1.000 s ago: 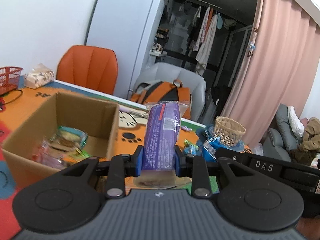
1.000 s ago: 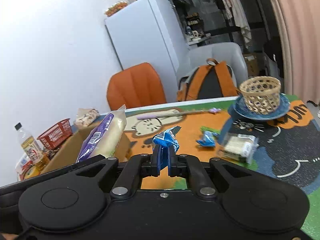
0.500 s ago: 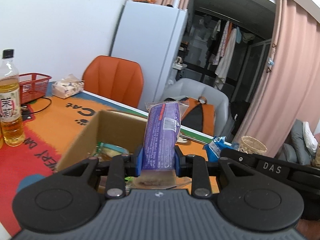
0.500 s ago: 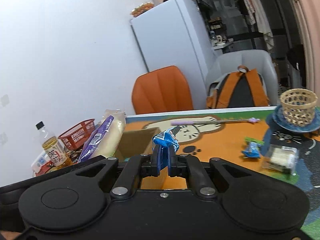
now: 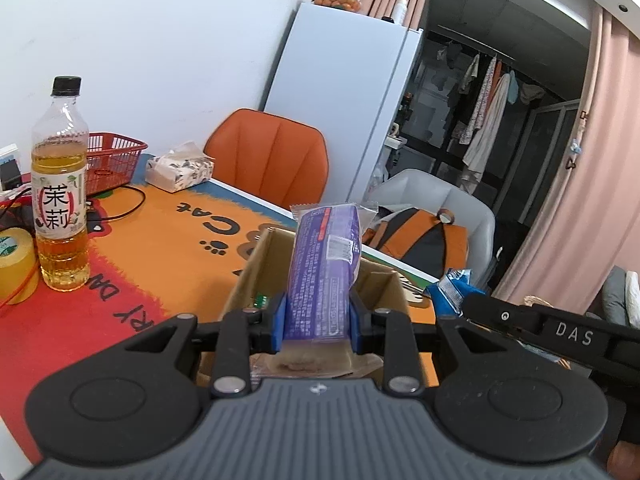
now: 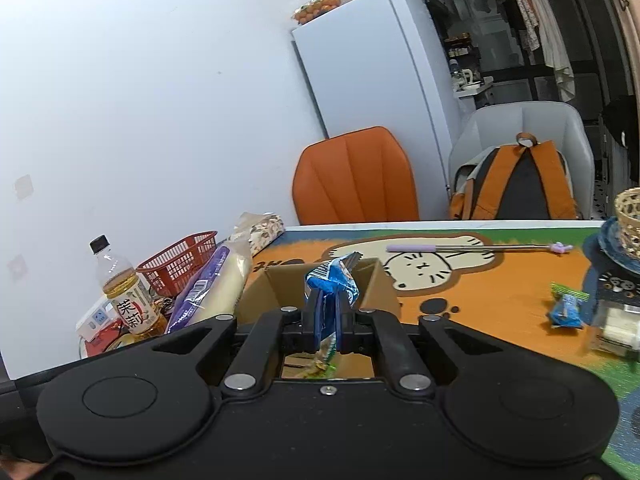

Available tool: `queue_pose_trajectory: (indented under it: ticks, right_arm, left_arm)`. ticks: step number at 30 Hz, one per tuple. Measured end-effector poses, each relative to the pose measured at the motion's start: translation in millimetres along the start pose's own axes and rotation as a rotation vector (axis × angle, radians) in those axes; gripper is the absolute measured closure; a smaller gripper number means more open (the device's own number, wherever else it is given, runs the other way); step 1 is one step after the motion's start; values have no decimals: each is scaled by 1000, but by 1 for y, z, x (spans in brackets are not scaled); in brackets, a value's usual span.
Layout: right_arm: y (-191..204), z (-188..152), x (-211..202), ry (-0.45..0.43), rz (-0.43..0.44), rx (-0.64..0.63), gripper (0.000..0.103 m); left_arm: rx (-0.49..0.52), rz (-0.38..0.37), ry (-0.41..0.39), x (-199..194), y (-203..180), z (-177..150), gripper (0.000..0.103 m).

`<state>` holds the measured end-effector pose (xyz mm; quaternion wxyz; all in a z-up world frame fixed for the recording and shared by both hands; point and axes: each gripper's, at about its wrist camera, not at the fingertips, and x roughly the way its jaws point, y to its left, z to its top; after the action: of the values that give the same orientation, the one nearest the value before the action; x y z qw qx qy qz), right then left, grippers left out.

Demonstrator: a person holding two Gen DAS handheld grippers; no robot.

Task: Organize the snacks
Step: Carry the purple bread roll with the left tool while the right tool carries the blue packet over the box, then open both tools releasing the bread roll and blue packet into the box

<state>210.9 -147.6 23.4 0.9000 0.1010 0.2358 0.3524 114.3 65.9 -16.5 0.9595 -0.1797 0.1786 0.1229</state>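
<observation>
left gripper [image 5: 318,322]: clamped on upright purple snack pack [image 5: 324,268], above cardboard box [image 5: 256,276]. right gripper [image 6: 329,322]: pinching small blue packet [image 6: 332,282].

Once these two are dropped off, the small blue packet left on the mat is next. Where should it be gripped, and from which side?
Grip the blue packet across its crumpled middle, coming from above. It lies flat on the mat, so only its top is free, and the clear pack crowds its right side, leaving the left more open.
</observation>
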Motion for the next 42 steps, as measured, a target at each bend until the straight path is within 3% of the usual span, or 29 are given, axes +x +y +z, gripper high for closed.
queue_pose_trajectory:
  ticks: [22, 24, 26, 36, 42]
  right_arm:
    - [8, 1, 33, 50, 2, -17, 94]
    - [8, 1, 35, 63, -10, -15, 90]
    - [7, 1, 35, 77, -16, -10, 73]
    - [-3, -2, 19, 79, -47, -5, 73]
    - [-13, -5, 7, 75, -71, 13, 66]
  left_arm:
    - [-43, 2, 53, 36, 15, 1, 73]
    - [-54, 3, 63, 36, 15, 1, 73]
    - [-73, 11, 64, 35, 16, 2, 71]
    - [-58, -21, 67, 27, 5, -3, 70]
    - [-57, -31, 72, 22, -2, -7, 68]
